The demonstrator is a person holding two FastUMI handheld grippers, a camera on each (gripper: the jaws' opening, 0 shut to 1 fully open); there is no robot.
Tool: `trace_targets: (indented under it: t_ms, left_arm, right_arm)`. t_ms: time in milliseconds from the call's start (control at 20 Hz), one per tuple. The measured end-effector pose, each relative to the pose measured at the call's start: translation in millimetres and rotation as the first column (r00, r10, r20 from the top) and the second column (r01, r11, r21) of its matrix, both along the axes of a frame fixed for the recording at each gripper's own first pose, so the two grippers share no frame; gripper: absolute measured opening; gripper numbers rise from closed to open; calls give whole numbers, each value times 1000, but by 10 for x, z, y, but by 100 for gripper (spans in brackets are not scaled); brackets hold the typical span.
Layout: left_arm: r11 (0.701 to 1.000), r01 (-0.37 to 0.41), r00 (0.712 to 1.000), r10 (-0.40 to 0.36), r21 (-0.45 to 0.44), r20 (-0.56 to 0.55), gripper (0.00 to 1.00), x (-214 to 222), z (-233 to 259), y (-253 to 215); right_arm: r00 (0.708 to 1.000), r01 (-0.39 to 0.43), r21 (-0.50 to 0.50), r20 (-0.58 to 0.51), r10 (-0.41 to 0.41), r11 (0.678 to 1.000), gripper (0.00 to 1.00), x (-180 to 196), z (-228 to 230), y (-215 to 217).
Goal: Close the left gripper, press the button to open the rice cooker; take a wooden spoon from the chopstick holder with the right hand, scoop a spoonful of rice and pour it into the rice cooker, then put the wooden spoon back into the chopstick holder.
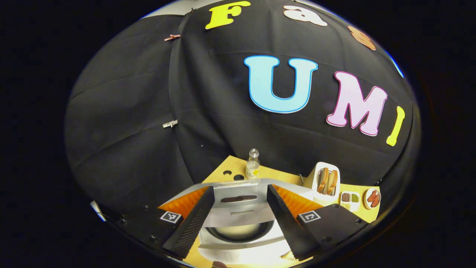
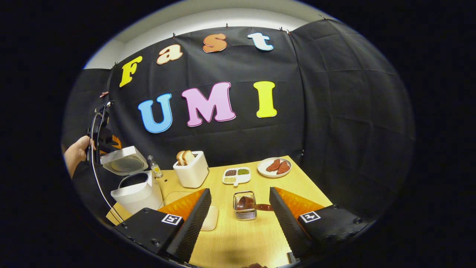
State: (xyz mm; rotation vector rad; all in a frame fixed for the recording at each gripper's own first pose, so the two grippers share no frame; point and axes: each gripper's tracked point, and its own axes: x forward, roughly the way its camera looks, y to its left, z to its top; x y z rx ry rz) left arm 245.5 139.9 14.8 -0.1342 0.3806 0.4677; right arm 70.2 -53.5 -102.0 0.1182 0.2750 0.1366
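Rice cooker (image 2: 135,190) stands at the left end of the wooden table (image 2: 238,238) in the right gripper view, white, with its lid (image 2: 124,160) lifted up and tilted back, so we see the dark inner pot opening under it. Behind the lid a hand (image 2: 76,152) holds the left gripper, and a cable hangs down from it beside the cooker.

In the left gripper view, we look down on the same rice cooker (image 1: 241,238) from above; the left gripper (image 1: 238,219) hovers over it with its fingers spread wide, holding nothing, and the raised lid (image 1: 238,204) and the pot show between them.

The right gripper (image 2: 238,219) is also released, fingers apart and empty, over the table. Between its fingers stands the wire chopstick holder (image 2: 245,211), and the wooden spoon (image 2: 251,204) rests in it, the bowl inside and the handle leaning out to the right, toward the right finger; we cannot tell if it touches.

Farther back we see a white toaster (image 2: 191,173) with bread slices, a small bottle (image 2: 155,167) beside the cooker, a divided dish (image 2: 237,175) of grains and a plate (image 2: 274,167) with reddish pieces.
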Motion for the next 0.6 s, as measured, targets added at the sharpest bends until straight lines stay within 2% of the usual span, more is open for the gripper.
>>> trace_targets:
  t_ms: [300, 600]
  left_arm:
    - [1000, -12, 997, 10, -25, -70, 99, -238, -640, -212]
    - [999, -21, 989, 15, -40, -149, 99, -272, -1244, -323]
  right_arm:
    - [998, -63, -18, -30, 63, 998, 99, 35, -114, -4]
    - [994, -94, -13, -61, 93, 996, 98, 110, -246, -89]
